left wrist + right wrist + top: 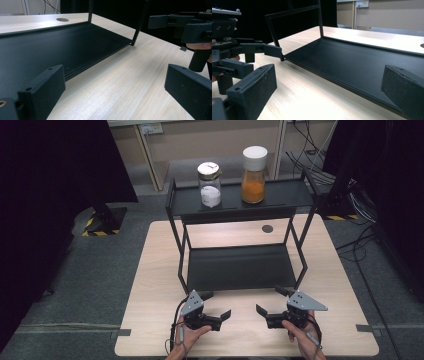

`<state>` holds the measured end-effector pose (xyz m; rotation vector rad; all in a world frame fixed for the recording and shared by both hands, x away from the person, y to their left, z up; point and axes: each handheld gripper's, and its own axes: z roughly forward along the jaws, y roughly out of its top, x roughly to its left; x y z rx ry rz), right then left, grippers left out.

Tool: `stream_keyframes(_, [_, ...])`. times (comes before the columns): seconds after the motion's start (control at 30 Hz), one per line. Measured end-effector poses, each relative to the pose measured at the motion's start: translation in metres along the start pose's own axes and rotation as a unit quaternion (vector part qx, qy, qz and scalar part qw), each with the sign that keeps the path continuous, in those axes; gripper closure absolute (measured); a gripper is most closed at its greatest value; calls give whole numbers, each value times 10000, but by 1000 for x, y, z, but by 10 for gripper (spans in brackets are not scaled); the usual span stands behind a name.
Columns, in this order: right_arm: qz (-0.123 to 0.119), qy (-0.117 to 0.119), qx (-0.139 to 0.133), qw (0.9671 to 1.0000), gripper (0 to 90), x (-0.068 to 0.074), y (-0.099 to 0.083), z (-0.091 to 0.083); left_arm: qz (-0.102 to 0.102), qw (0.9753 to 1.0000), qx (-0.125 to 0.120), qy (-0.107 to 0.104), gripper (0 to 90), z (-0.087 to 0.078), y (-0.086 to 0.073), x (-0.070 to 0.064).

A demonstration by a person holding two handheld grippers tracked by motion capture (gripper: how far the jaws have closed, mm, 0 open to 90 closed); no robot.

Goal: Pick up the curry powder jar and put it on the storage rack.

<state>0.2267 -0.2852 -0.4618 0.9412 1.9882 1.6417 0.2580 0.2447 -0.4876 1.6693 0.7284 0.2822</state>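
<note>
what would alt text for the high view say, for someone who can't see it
A black two-tier metal shelf rack stands on a pale wooden table, its top shelf carrying a clear glass jar with a white label and a white-capped jar of orange powder. Near the front edge, a person holds the open left gripper and open right gripper, both empty.

One overhead eye, two riding my jaws.
High view looks down; mine skim the table [150,285], facing inward, sharing the rack's lower shelf [50,47].
</note>
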Motion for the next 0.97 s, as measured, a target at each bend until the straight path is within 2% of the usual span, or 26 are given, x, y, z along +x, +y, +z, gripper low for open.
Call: stream_keyframes(0.97, [41,-32,12,10000,5,-1,0,0,-6,10000,-8,2,24,0,0,0])
